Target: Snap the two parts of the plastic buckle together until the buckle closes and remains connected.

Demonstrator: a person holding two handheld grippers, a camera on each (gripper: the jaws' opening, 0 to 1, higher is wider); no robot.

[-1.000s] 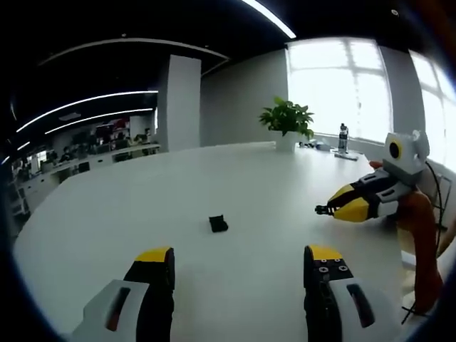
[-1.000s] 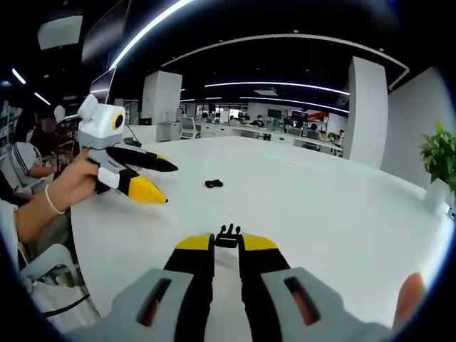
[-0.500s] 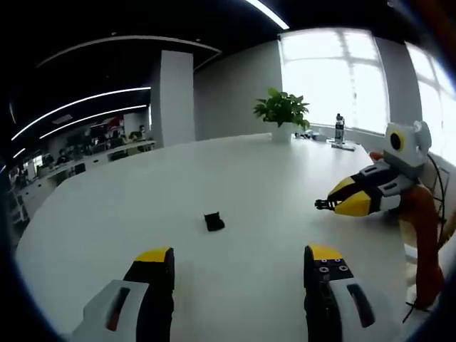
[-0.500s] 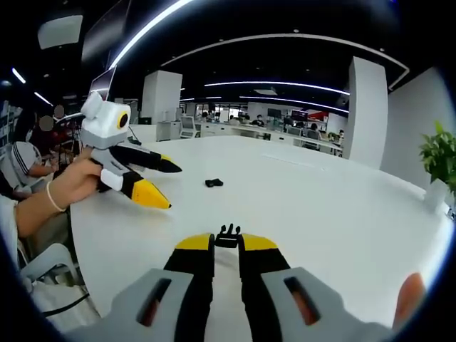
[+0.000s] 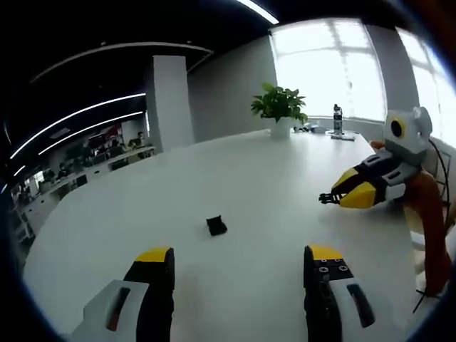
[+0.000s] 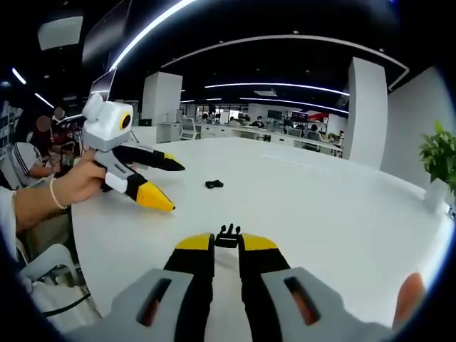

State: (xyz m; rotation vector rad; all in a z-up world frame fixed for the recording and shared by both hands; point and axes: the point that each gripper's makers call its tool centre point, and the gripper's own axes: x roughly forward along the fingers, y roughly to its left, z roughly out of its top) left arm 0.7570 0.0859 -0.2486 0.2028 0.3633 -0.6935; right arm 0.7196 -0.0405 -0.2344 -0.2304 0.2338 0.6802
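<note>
Right gripper view: right hand-held gripper (image 6: 226,246) clamps pronged buckle half (image 6: 227,236); left hand-held gripper (image 5: 235,260) gapes empty (approach socket half (image 5: 216,226) squarely).

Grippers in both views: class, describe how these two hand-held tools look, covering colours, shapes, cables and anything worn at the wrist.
Both tools match. The left gripper has a pale grey body, black fingers ending in yellow tips, and a white box on top with a yellow-ringed lens. The right gripper shows the same grey shells with dark slots, and black fingers capped in yellow. A thin dark cable hangs near it. A pale bracelet circles the left wrist.
</note>
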